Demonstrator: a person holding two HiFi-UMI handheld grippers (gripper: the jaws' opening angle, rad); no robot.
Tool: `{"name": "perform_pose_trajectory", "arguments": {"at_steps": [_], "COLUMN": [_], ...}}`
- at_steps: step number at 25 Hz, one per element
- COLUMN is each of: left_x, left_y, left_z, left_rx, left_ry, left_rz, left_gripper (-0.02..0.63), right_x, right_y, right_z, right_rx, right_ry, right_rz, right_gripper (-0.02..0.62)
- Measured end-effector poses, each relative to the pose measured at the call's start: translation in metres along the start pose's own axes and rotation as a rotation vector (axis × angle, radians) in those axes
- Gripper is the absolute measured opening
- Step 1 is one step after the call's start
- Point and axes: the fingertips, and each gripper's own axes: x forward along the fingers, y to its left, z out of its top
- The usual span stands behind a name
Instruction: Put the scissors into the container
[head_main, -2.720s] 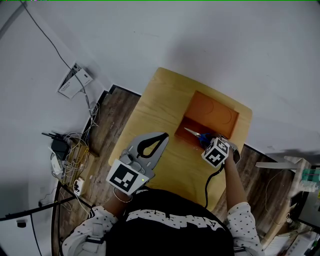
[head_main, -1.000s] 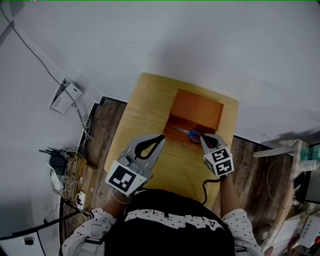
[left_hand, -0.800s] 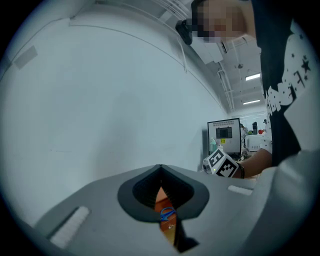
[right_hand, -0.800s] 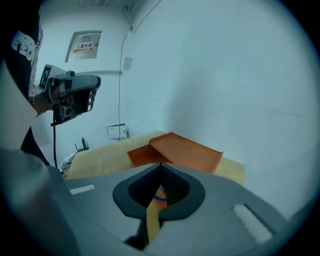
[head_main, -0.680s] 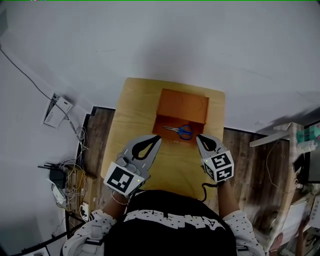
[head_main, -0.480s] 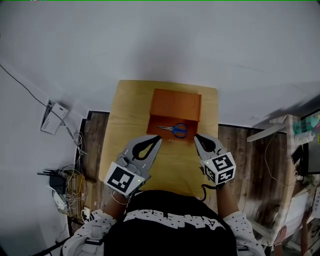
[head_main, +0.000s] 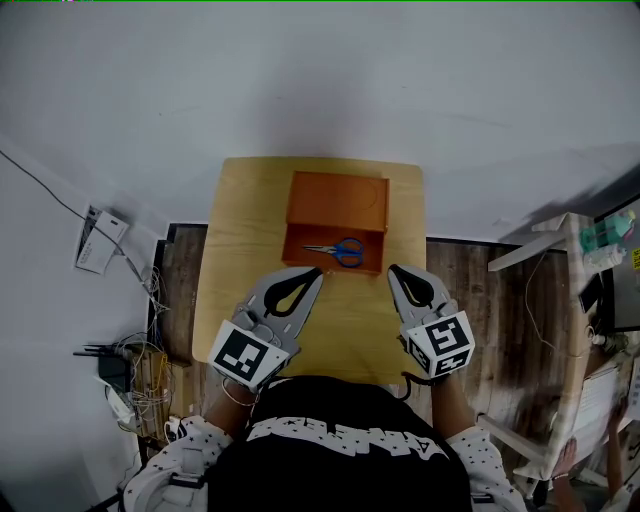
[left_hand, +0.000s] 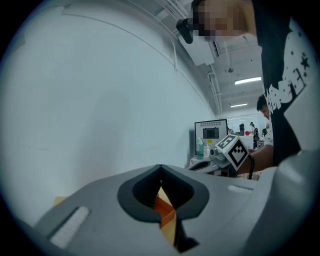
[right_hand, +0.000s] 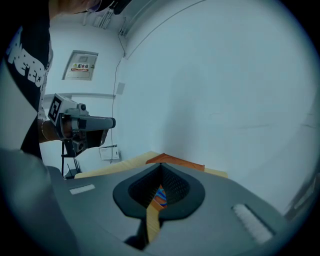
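Observation:
The scissors (head_main: 337, 250), silver blades and blue handles, lie flat in the near part of the orange container (head_main: 336, 204) on the wooden table (head_main: 240, 230). My left gripper (head_main: 318, 272) hovers over the table just short of the container's near wall, shut and empty. My right gripper (head_main: 392, 270) is level with it on the right, shut and holding nothing. In the right gripper view the blue handle of the scissors (right_hand: 160, 196) shows through the hollow below the closed tips, with the container (right_hand: 176, 161) beyond. The left gripper view shows the container (left_hand: 163, 206) through the same hollow.
A white wall runs behind the table. On the wooden floor at the left lie cables and a router (head_main: 118, 362), with a white box (head_main: 93, 241) beside them. Shelving with bottles (head_main: 600, 240) stands at the right. The table's near half is bare wood.
My right gripper has let go of the scissors, pulled back from the container and risen. The scissors stay in the container. The left gripper drifted a little sideways.

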Motion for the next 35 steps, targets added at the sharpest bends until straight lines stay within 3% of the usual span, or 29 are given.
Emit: {"name": "perform_pose_trajectory", "arguments": {"at_steps": [35], "left_x": [-0.025], "left_y": [0.008], "left_z": [-0.006], "left_rx": [-0.016], "left_ry": [0.012], "left_rz": [0.057], "left_gripper": [0.0], "right_x": [0.006], "right_y": [0.014], "right_z": [0.001], "right_rx": [0.012], "right_ry": [-0.006], "right_rz": [0.019], "right_gripper": [0.012]}}
